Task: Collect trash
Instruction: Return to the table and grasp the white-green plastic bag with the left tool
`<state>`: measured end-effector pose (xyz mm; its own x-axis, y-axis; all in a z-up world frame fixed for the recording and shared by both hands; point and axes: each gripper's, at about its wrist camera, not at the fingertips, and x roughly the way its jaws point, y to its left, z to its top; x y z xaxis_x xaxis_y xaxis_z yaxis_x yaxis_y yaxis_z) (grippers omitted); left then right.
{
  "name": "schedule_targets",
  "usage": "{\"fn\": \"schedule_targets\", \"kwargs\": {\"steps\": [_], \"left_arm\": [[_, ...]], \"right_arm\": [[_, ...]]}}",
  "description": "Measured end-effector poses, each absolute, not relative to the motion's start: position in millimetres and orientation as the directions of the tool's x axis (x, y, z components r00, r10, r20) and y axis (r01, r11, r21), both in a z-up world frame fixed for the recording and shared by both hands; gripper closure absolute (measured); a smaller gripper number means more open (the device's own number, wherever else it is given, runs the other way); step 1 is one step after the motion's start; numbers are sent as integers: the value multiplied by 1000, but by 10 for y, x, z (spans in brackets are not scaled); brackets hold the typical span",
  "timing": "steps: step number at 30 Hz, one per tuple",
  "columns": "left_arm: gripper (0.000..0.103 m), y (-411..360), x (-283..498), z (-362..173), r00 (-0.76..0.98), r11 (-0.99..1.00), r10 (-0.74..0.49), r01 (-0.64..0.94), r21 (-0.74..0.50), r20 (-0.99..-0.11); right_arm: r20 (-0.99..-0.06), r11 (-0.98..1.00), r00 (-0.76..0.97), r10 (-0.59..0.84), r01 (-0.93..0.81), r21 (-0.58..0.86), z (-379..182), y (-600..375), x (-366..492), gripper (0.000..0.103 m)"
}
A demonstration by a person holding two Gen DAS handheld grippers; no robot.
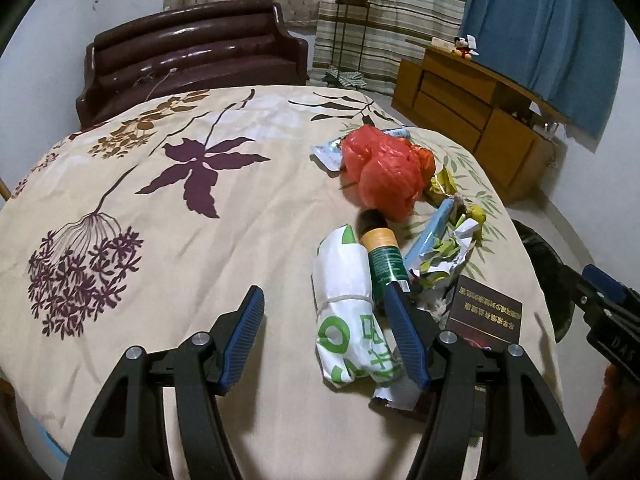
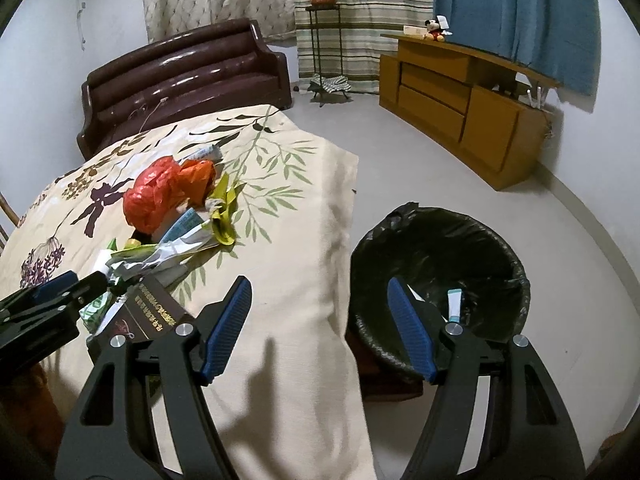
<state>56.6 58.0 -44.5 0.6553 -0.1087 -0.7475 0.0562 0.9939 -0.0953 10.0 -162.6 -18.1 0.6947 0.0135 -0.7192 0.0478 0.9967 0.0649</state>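
- A bedroom is shown: a bed point(image 1: 200, 240) under a floral cover, its dark headboard point(image 1: 192, 52) at the far end, a wooden cabinet point(image 2: 460, 100) along the far wall.
- The left gripper point(image 1: 324, 334) is held over the near part of the cover, its jaws spread and empty, with a white-and-green wrapper point(image 1: 348, 320) lying between the fingers, unpressed.
- The right gripper point(image 2: 318, 328) is held over the bed's right edge, jaws apart, nothing pinched.
- Just beyond, a green bottle point(image 1: 386, 256), a dark box point(image 1: 486, 316) and a red bag point(image 1: 384, 172) are piled near the right edge.
- A black-lined bin point(image 2: 440, 240) stands on the floor beside that edge, one tube point(image 2: 454, 304) inside.
- The step in hand is judged a pickup; the wrapper must next be pinched and carried to the bin.
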Motion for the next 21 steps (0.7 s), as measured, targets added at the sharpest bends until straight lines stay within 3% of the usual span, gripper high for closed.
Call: {"fn": "schedule_targets", "kwargs": {"steps": [8, 21], "left_arm": [[71, 575, 603, -506, 631, 982, -189, 124, -142, -752], [72, 753, 487, -397, 663, 985, -172, 110, -132, -728]], "right_arm": [[-719, 997, 694, 33, 23, 68, -168, -1486, 157, 34], [-705, 994, 701, 106, -71, 79, -52, -1052, 241, 34]]}}
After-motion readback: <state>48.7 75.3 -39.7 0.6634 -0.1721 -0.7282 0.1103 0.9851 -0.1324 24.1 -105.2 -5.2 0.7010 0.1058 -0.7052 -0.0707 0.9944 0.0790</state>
